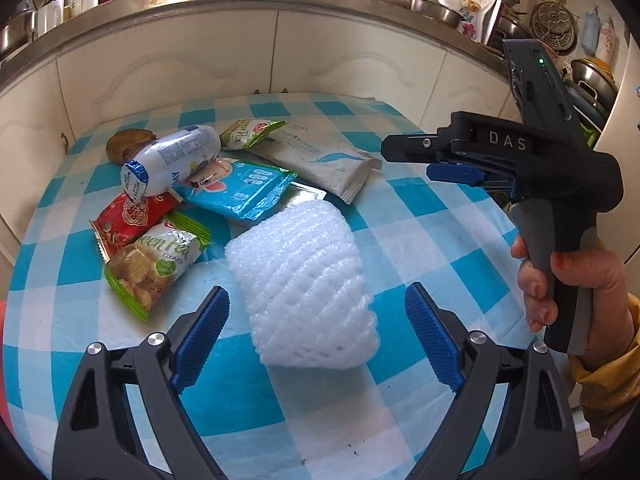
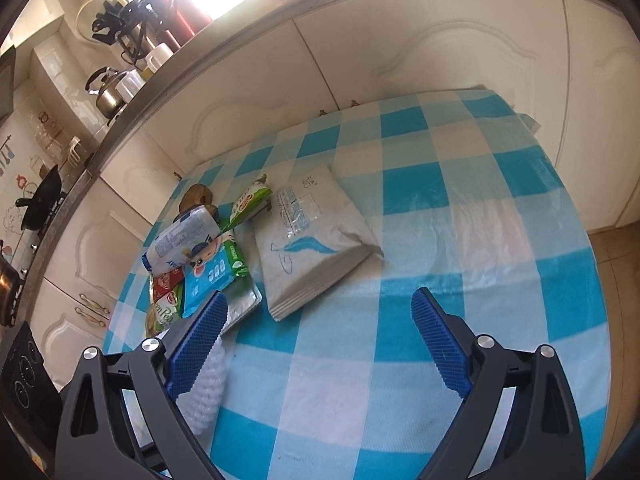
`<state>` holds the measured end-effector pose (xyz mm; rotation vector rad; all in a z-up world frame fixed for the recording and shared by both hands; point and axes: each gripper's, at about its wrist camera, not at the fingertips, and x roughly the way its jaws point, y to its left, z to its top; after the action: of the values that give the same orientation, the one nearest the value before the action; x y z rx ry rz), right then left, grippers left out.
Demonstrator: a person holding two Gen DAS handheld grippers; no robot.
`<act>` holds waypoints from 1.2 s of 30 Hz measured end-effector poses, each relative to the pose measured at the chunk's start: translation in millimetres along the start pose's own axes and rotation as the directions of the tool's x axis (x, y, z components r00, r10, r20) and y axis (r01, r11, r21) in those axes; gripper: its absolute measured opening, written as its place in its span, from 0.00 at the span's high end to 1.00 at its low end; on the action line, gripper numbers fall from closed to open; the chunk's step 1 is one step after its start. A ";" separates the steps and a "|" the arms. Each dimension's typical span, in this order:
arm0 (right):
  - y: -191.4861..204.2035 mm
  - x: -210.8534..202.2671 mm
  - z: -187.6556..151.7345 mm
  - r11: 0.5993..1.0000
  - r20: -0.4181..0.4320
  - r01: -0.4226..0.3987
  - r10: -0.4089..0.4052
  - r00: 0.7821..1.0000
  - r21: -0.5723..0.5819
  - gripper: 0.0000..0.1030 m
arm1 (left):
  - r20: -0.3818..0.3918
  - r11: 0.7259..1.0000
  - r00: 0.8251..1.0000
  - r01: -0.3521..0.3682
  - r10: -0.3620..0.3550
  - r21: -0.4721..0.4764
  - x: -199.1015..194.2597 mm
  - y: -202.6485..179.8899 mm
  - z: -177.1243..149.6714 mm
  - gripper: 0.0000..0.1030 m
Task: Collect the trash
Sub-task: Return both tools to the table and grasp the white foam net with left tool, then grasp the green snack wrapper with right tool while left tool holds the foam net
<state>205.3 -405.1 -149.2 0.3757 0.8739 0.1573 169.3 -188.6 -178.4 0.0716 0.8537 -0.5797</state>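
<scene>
Left gripper (image 1: 316,336) hangs over the white foam net (image 1: 304,284), fingers apart; right gripper (image 2: 320,340) likewise spread, empty.

Trash lying in a loose pile on the checked table.

A white foam net sleeve (image 1: 304,288) lies flat, nearest to the front. Behind it is a blue wrapper (image 1: 240,190) with a cartoon face, and a small white bottle (image 1: 172,164) lies on its side, resting on this wrapper. To the left, a red packet (image 1: 128,220) is partly under a green pea cookies packet (image 1: 160,264). A second small green packet (image 1: 250,132) and a flat white pouch (image 1: 320,160) lie further back. A brown round thing (image 1: 128,142) is at the far left.
</scene>
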 end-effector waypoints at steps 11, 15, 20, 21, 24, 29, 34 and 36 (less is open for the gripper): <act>26.0 23.9 21.1 0.996 -0.009 -0.051 0.050 0.999 -0.068 0.10 | 0.001 0.996 1.000 -0.016 0.016 -0.087 8.8 15.5 3.9 0.15; 30.3 31.7 28.7 0.994 -0.004 -0.096 0.096 0.995 -0.047 0.10 | -0.012 0.994 1.000 -0.013 0.012 -0.104 13.0 20.2 4.1 0.25; 23.7 38.9 34.1 0.993 0.003 -0.114 0.114 0.994 -0.010 0.10 | -0.022 0.994 1.000 -0.010 0.007 -0.109 17.1 22.8 2.1 0.38; 22.4 40.4 35.0 0.994 0.000 -0.107 0.107 0.994 -0.011 0.10 | -0.024 0.993 1.000 -0.003 0.000 -0.117 18.2 24.1 1.7 0.39; 16.9 46.2 38.4 0.998 -0.008 -0.057 0.057 0.998 -0.017 0.10 | -0.022 0.992 1.000 0.010 -0.013 -0.129 19.6 25.3 0.1 0.42; 24.8 53.8 40.5 0.997 -0.013 -0.032 0.031 0.999 -0.074 0.10 | -0.011 0.990 1.000 0.025 -0.027 -0.138 18.1 27.7 -1.8 0.46; 34.0 59.4 45.5 0.992 0.018 -0.102 0.104 0.994 -0.068 0.17 | 0.003 0.988 0.999 0.038 -0.038 -0.152 15.0 31.2 -2.8 0.49; 36.5 66.7 50.9 0.991 0.008 -0.126 0.127 0.992 -0.050 0.46 | 0.015 0.987 0.999 0.040 -0.038 -0.158 12.5 33.5 -2.5 0.49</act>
<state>287.7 -365.5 -153.4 0.3853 0.8342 0.2937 191.1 -165.3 -194.8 -0.0938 0.8887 -0.5468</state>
